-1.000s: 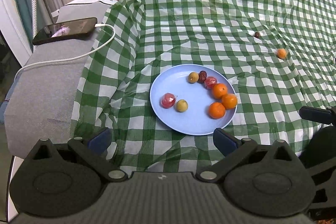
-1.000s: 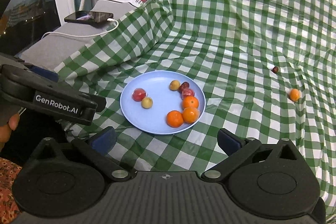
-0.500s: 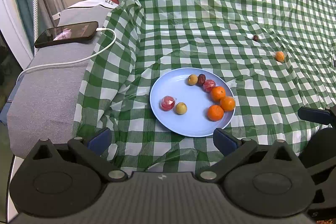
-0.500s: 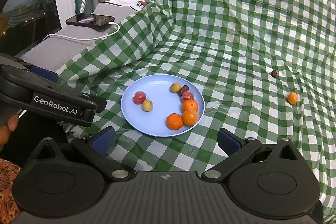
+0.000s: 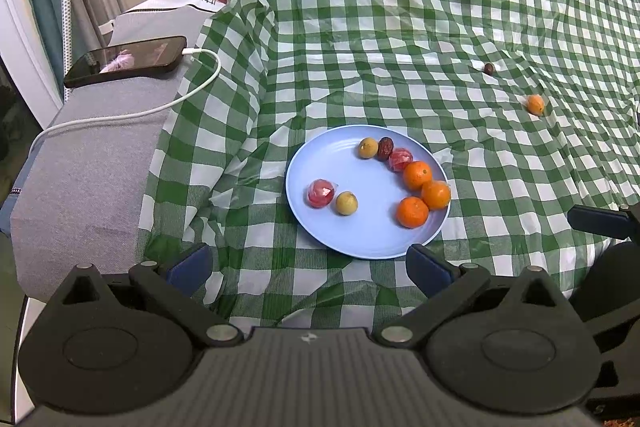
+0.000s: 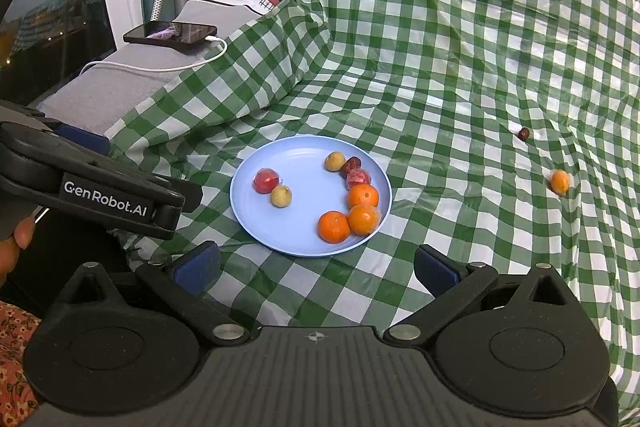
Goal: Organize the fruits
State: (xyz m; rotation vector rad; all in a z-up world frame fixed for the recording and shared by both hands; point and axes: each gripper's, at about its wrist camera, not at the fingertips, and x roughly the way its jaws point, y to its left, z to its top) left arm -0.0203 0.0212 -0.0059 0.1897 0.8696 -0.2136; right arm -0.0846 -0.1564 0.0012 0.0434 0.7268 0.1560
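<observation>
Pulling back slightly from a second ago, the left gripper [image 5: 308,263] and right gripper [image 6: 316,263] hang wide apart and empty near the blue plate [image 5: 312,163] holding 7 fruits, leaving the stray orange [image 6: 559,181] and dark date [image 6: 523,134] uncollected on the cloth [image 6: 440,67].

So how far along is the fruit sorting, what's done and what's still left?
Mostly done: the blue plate already holds eight pieces, including three oranges. Nothing is in hand; the left gripper and right gripper both have open, empty jaws, back from the plate. Left: a small orange fruit and a dark fruit lying on the checked cloth.
</observation>
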